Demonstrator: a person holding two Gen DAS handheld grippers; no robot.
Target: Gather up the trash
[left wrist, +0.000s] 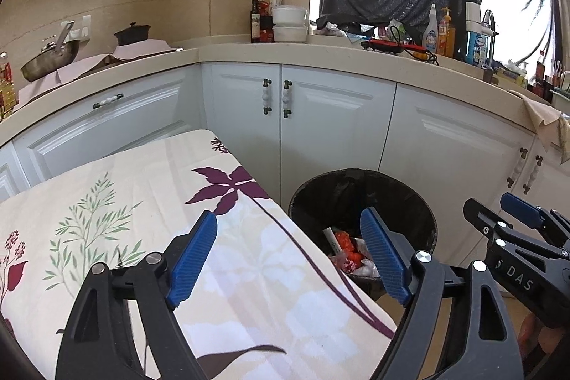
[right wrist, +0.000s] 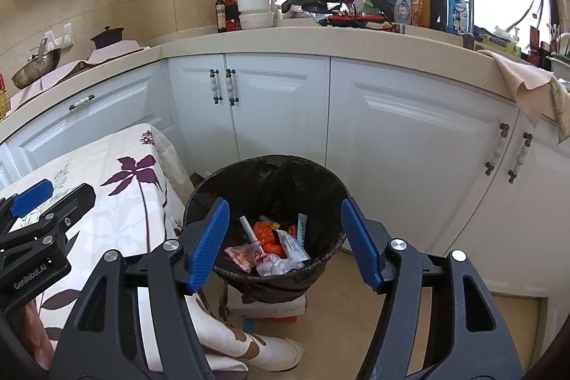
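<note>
Both grippers, left gripper and right gripper, gape wide and hold nothing.
Wrappers lie in the bin; judging so, drop step done, next seek remaining trash.

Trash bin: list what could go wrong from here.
1. The bin stands close against the table corner; a swing of the left gripper might knock it, and it seems to rest on a box, so it could tip.
2. The tablecloth hangs to the floor beside the bin; either gripper could snag it.
3. Both grippers are open and empty, and the right gripper hovers near the liner, which could catch a finger.
</note>
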